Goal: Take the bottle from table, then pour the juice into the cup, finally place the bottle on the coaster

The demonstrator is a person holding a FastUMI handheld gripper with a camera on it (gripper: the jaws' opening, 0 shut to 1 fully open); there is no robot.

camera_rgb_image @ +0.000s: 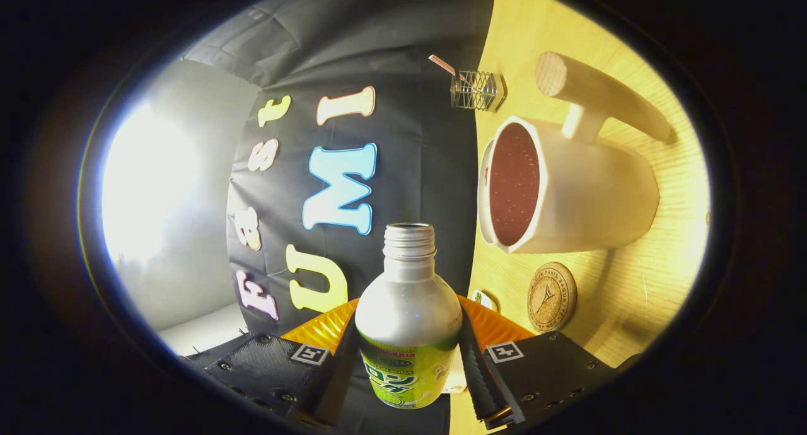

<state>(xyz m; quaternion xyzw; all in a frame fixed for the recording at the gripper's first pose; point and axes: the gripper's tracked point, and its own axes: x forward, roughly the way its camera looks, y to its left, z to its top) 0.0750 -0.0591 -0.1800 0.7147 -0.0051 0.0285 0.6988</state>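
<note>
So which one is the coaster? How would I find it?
Start at the yellow wooden table and find the big white cup with the wooden handle. The coaster lies flat right beside the cup's base, beyond the jaws of the gripper, which are shut on the bottle. It is the only small round cork disc, with a dark stamped design.

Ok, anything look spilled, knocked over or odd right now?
Nothing stands out. The gripper is shut on the uncapped bottle; no spill shows around the cup or the coaster on the table.
</note>
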